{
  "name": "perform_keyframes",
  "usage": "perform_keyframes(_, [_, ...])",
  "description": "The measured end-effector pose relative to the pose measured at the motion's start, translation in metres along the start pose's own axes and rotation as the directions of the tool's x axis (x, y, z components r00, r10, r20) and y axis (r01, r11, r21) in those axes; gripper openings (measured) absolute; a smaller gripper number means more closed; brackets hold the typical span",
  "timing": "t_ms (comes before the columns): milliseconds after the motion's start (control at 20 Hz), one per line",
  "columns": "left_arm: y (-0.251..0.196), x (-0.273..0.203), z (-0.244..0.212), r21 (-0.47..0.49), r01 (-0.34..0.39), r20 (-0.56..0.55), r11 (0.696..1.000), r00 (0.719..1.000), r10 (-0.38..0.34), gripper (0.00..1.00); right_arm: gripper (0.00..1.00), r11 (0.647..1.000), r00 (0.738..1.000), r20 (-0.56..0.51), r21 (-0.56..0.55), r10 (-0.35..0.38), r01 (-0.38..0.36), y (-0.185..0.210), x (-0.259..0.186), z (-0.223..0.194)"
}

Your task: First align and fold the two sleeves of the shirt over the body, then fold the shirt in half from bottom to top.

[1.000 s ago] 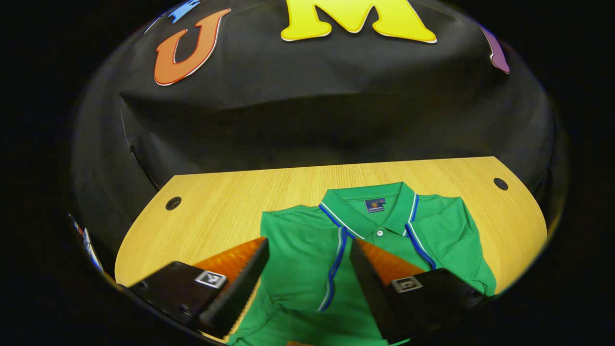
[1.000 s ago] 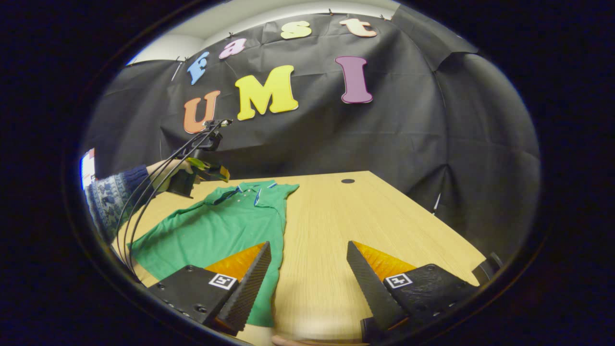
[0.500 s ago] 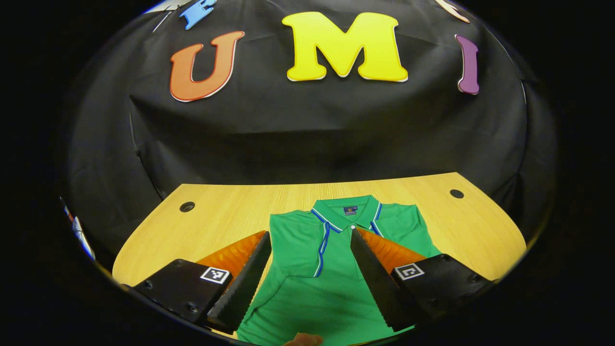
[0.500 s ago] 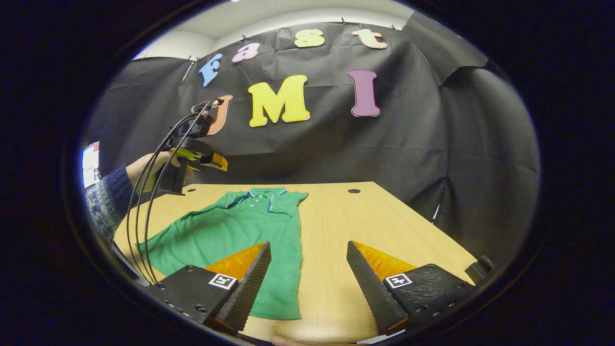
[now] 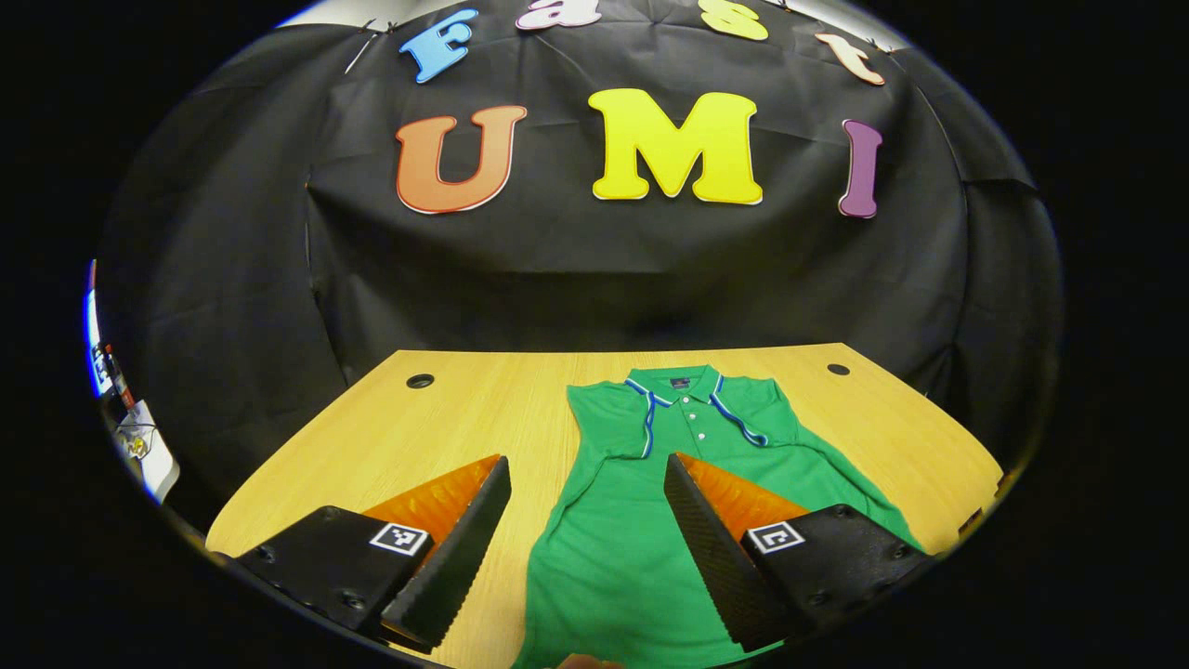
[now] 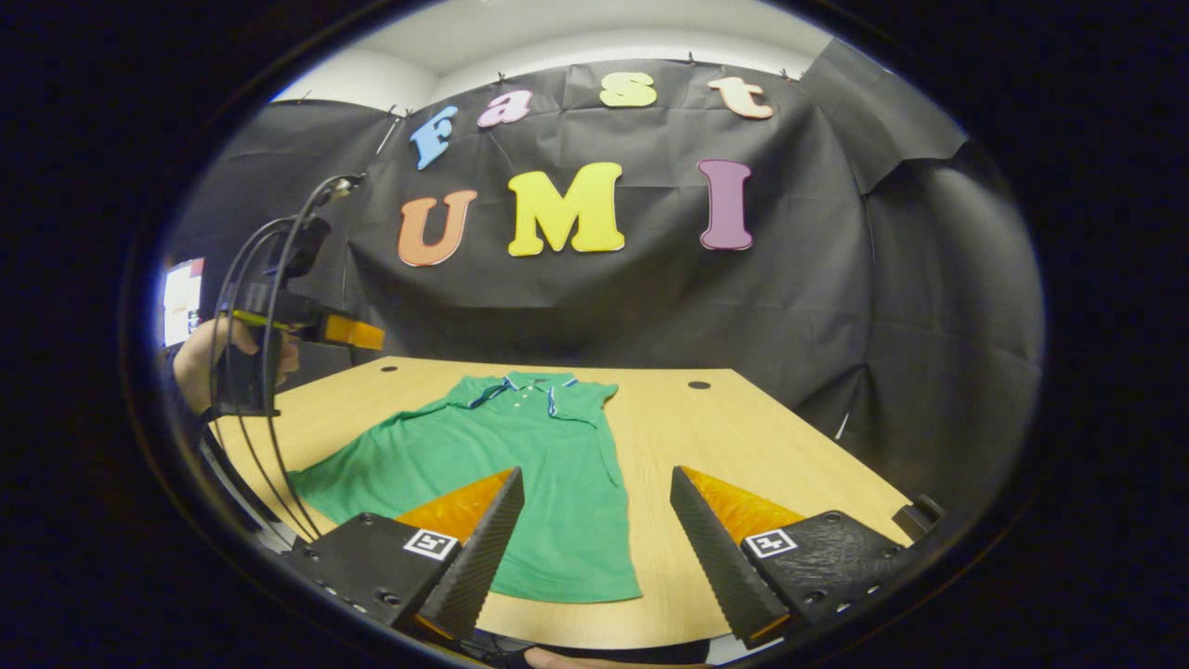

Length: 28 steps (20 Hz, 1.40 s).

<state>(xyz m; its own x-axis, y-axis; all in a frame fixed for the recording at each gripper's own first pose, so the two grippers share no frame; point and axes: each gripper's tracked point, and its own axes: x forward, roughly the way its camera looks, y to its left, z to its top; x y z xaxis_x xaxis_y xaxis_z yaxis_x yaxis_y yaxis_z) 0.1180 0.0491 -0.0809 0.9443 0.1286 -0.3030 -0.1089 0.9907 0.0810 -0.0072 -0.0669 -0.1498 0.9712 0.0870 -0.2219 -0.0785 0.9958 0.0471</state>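
Wooden table [image 5: 464, 418] is seen across the lower half of both views, its far edge against the black cloth wall [image 5: 604, 269]. Green polo shirt [image 5: 641, 520] is laid flat on the table, collar [image 5: 685, 383] toward the wall; in the left gripper view it runs from centre to the bottom edge, in the right gripper view it sits lower left of centre [image 6: 502, 465]. Sleeves look folded in over the body, though this is hard to confirm at the warped edges. Left gripper [image 5: 587, 548] is seen at the bottom of its view, fingers spread wide apart, nothing held, shirt visible between them. Right gripper [image 6: 596, 548] is likewise seen at the bottom of its view, fingers parted and empty, over the shirt's hem edge and bare table. Left gripper is also seen at mid left of the right gripper view [image 6: 348, 331], held by a hand [image 6: 209, 358], cables [image 6: 246, 307] looped around it. Two small cable holes [image 5: 420, 381] are noted near the table's far corners.
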Motion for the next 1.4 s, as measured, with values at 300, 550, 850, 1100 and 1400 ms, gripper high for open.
perform_keyframes(300, [0.041, -0.057, -0.054, -0.056, -0.030, 0.057, 0.998, 0.998, 0.033, 1.00, 0.95, 0.999, 1.000, -0.010, -0.051, -0.009, 0.008, 0.018, 0.003, -0.008])
perform_keyframes(550, [0.038, -0.072, -0.108, -0.089, -0.012, 0.035, 0.996, 0.999, 0.015, 1.00, 0.95, 0.994, 0.997, -0.051, -0.096, -0.059, 0.053, 0.011, 0.016, -0.036])
perform_keyframes(850, [0.023, -0.064, -0.164, -0.044, 0.043, -0.056, 0.998, 0.997, -0.046, 1.00, 0.96, 0.997, 0.986, -0.152, -0.053, -0.062, 0.054, 0.004, 0.034, -0.076])
perform_keyframes(1100, [0.027, -0.061, -0.180, -0.030, 0.051, -0.097, 0.998, 0.994, -0.054, 1.00, 0.95, 0.996, 0.972, -0.223, -0.059, -0.074, 0.063, -0.002, 0.035, -0.107])
perform_keyframes(1400, [0.020, -0.056, -0.188, -0.002, 0.062, -0.110, 0.998, 0.992, -0.062, 0.86, 0.97, 0.998, 0.972, -0.231, 0.021, -0.046, 0.052, -0.002, 0.044, -0.111])
